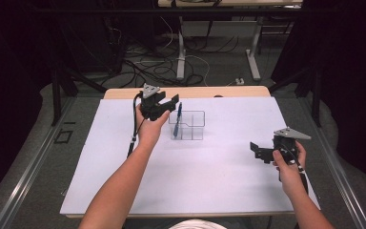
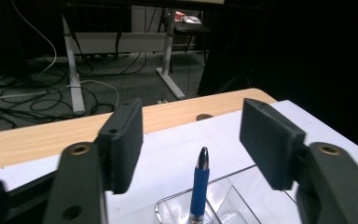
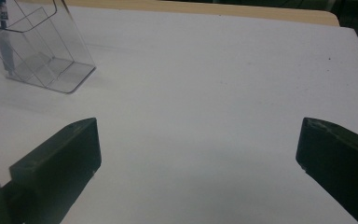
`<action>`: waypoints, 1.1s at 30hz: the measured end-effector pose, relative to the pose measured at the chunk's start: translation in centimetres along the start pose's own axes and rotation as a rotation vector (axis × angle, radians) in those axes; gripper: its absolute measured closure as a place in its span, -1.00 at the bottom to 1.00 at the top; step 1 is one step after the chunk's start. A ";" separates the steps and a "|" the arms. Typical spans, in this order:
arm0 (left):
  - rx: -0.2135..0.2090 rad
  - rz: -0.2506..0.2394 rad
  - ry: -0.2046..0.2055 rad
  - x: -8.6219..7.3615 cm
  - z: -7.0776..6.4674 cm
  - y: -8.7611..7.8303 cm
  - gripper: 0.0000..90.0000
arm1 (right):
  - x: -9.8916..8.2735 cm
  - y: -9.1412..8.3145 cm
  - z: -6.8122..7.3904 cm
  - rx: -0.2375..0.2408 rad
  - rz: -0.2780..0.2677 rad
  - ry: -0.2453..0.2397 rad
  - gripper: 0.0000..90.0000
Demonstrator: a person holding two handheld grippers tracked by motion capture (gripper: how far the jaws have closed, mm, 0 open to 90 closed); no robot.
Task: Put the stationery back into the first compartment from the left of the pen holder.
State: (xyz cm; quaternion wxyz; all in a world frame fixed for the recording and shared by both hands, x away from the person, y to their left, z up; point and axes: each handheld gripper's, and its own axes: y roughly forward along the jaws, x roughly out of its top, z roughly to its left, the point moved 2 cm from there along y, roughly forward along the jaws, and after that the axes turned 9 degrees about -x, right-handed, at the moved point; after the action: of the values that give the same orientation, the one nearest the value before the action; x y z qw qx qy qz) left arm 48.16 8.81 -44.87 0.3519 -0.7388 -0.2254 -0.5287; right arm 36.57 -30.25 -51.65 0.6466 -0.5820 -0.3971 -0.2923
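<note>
A white sheet (image 1: pixel 205 171) covers a wooden tabletop (image 1: pixel 190 92) whose bare edge shows at twelve o'clock; beyond it, cables (image 1: pixel 147 67) tangle on the grey floor (image 1: pixel 219 67) around white desk legs (image 1: pixel 181 52); dark curtains (image 1: pixel 348 71) hang at three o'clock.

No text, label, brand, number or sign can be read in any of the views. The blue pen (image 2: pixel 199 191) standing in the clear organizer (image 1: pixel 188 125) carries no legible marking on its barrel; a pale band near its lower end in the left gripper view is too blurred to make out. The white sheet on the table (image 1: pixel 209 171) is blank. A small item on the far desk in the left gripper view (image 2: pixel 188 18) shows red and white patches, but they are too small to read.
</note>
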 end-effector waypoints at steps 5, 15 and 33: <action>0.002 0.030 0.020 0.4 0.1 -1.1 -0.33 | 0.0 -0.2 0.0 -0.002 0.023 -0.011 -1.00; -0.065 0.054 0.002 0.8 -0.5 -3.4 -0.35 | 0.0 0.0 0.0 -0.001 -0.001 -0.008 -1.00; -0.030 0.118 -0.052 0.2 0.2 -9.6 -0.99 | 0.1 0.0 0.1 -0.009 -0.011 -0.004 -1.00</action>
State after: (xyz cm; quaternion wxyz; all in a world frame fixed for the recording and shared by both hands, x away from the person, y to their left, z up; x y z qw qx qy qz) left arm 41.57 15.25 -42.01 0.3654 -0.7695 -0.1825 -0.4909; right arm 36.58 -30.11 -51.58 0.6417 -0.5831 -0.4003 -0.2965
